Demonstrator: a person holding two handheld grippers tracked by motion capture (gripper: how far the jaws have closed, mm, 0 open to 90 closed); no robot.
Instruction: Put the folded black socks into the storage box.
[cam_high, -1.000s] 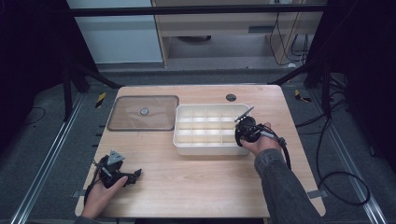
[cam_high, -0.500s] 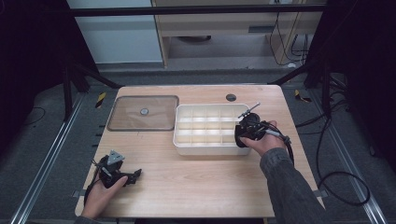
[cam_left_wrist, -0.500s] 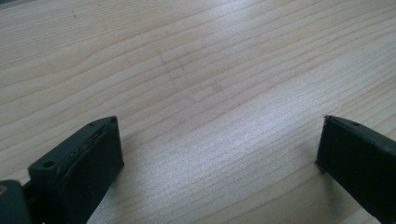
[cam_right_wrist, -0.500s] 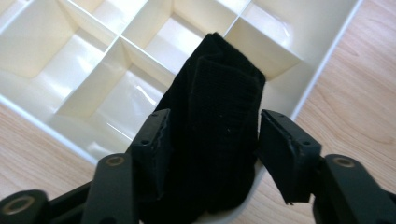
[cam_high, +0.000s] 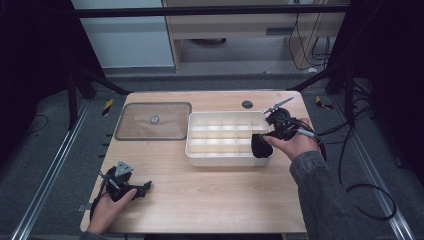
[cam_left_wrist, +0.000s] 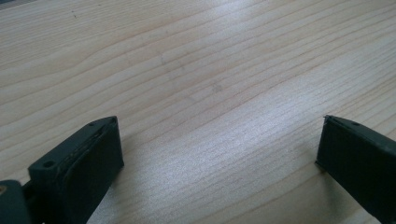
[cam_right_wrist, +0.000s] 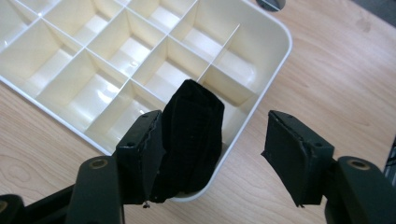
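Over the tray's 4 o'clock corner: right gripper (cam_right_wrist: 215, 140) sits there, jaws spread apart, so it's not really pinching anything.
Black cloth (cam_right_wrist: 191, 140): a folded dark fabric piece, leaning against the inner face of one jaw, clear gap to the other; it hangs over the near corner cell, right at the rim.
Tray (cam_high: 200, 150): cream plastic divided tray, mid-table, cells look bare apart from the cloth.
Left gripper (cam_high: 142, 189): down at 8 o'clock on the wooden table (cam_high: 210, 200), well apart from the tray, jaws wide with just wood grain between them.
Lid (cam_high: 154, 121): clear lid, flat at 10 o'clock, just beside the tray.
Writing: none I can read anywhere, honestly.
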